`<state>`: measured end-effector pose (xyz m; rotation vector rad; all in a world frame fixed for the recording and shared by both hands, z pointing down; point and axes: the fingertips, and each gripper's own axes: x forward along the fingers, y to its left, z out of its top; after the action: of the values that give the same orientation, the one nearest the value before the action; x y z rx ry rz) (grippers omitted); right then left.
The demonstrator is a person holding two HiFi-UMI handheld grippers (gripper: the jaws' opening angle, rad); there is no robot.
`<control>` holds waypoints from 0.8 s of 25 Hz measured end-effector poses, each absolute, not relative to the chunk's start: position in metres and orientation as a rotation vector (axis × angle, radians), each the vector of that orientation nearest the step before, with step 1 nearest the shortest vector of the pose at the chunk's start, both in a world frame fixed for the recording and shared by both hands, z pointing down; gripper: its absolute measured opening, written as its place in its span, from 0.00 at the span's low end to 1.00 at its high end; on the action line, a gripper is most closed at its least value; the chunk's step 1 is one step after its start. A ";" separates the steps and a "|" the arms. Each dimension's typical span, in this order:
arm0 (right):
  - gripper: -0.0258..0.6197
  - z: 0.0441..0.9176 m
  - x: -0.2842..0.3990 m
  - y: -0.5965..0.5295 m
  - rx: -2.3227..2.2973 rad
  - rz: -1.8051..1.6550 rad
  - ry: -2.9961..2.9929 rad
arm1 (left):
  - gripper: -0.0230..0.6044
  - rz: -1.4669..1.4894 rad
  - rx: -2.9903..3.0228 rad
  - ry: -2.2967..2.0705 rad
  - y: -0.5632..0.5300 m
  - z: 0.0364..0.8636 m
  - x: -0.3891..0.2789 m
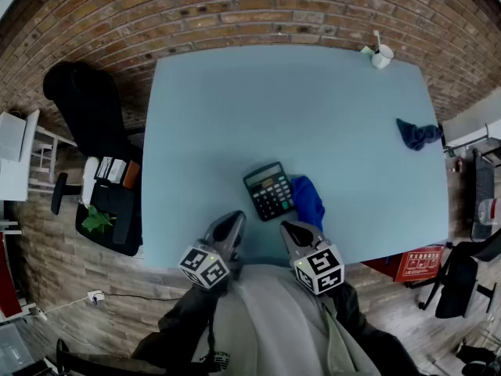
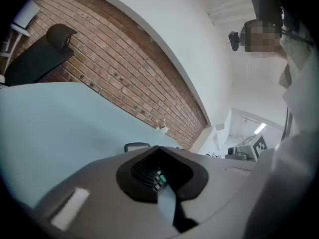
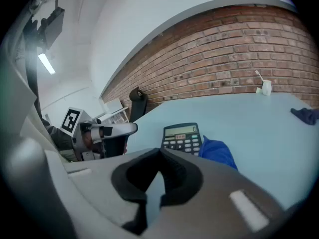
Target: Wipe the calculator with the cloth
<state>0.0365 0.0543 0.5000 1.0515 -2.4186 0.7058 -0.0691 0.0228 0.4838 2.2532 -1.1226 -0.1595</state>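
The calculator (image 1: 270,190) lies face up on the light blue table (image 1: 235,108), a little right of the middle and towards the near edge, with its display end pointing away. A blue cloth (image 1: 308,200) is bunched against the calculator's right edge.

Both grippers hover over the near edge of the table. The left gripper (image 1: 232,220) sits near and left of the calculator, with its jaws pressed together and nothing between them. In its own view, a few small keys, probably the calculator's, seem to show through the dark recess behind the jaw tips. The right gripper (image 1: 288,228) is tilted down towards the table, just on the near side of the cloth. Its jaws are likewise closed and empty, and its own view shows the calculator and cloth lying beyond the tips.

Well apart at the table's right edge lies a crumpled dark blue rag (image 1: 419,134). A white cup (image 1: 381,56) stands at the far right corner. A brick wall (image 1: 235,6) runs behind the table, and a black office chair (image 1: 86,100) stands to its left.
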 end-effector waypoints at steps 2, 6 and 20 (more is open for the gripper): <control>0.04 0.501 0.037 0.053 1.050 0.708 -2.419 | 0.02 -0.161 2.252 -1.122 0.021 0.484 -0.069; 0.04 0.501 0.036 0.052 1.045 0.712 -2.418 | 0.02 -0.162 2.251 -1.119 0.020 0.485 -0.068; 0.04 0.505 0.038 0.051 1.048 0.751 -2.409 | 0.02 -0.157 2.242 -1.115 0.021 0.487 -0.068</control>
<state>0.0379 0.0508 0.5049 1.0480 -2.4094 0.7507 -0.0675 0.0208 0.4874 2.2418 -1.1148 -0.1569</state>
